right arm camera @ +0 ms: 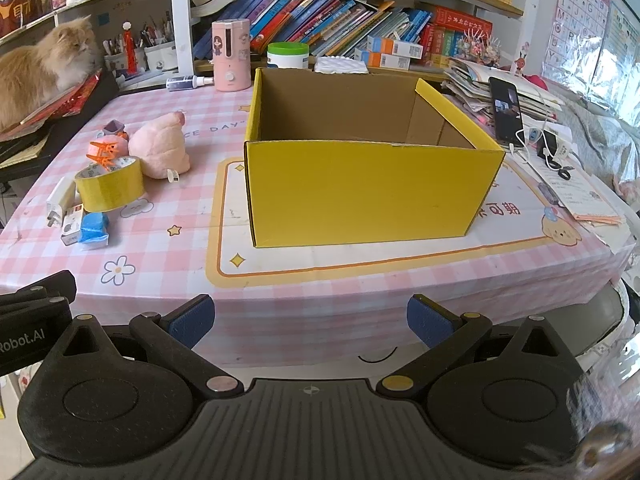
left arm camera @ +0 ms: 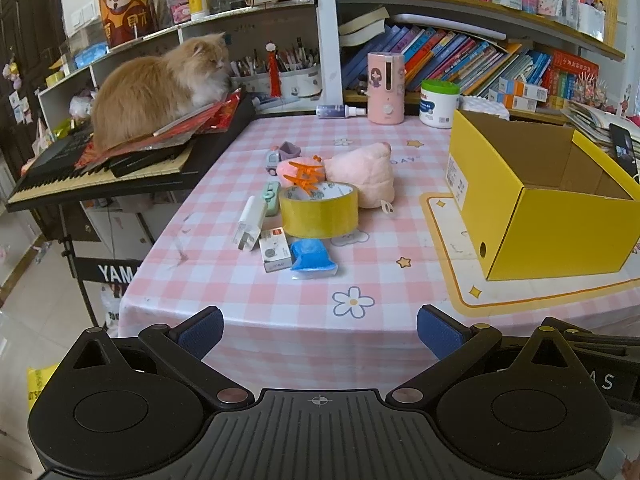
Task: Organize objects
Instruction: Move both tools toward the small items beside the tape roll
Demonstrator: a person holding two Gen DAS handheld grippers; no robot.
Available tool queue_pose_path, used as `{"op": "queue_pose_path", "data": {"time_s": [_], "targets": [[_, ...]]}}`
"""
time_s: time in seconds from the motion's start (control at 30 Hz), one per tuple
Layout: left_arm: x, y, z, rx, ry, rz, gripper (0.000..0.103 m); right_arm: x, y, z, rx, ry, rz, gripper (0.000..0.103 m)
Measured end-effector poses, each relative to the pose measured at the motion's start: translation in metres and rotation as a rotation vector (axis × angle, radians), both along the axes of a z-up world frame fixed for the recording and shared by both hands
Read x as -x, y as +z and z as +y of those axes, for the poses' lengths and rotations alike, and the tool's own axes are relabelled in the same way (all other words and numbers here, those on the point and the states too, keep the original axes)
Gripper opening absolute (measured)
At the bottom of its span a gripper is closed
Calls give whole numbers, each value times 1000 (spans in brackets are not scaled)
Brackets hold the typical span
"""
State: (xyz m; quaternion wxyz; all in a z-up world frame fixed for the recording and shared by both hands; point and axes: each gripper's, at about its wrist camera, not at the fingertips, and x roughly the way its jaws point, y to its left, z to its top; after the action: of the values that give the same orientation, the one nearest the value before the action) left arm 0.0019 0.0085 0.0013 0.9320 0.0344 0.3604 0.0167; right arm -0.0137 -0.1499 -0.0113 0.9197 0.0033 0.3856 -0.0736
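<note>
Before the table edge (left arm camera: 280, 332), left hand-held gripper (left arm camera: 320, 330) spread wide, empty, right hand-held gripper (right arm camera: 311, 320) likewise, touching nothing

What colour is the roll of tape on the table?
Yellow, with a pale printed inner core; the roll of tape shows best in the left wrist view.

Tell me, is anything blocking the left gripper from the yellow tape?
Nothing visible. Only bare tablecloth lies between the open left gripper and the tape roll; the blue packet sits just in front.
</note>
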Motion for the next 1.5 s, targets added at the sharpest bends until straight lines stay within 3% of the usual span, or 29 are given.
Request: {"op": "queue_pose_path", "data": {"time_s": [0.87, 1.5], "targets": [[0, -3, 10, 24, 2, 18, 103, 0, 0, 3, -12, 0, 10, 103], [-9, -11, 52, 69, 130, 51, 103, -23, -5, 40, -49, 154, 26, 99]]}}
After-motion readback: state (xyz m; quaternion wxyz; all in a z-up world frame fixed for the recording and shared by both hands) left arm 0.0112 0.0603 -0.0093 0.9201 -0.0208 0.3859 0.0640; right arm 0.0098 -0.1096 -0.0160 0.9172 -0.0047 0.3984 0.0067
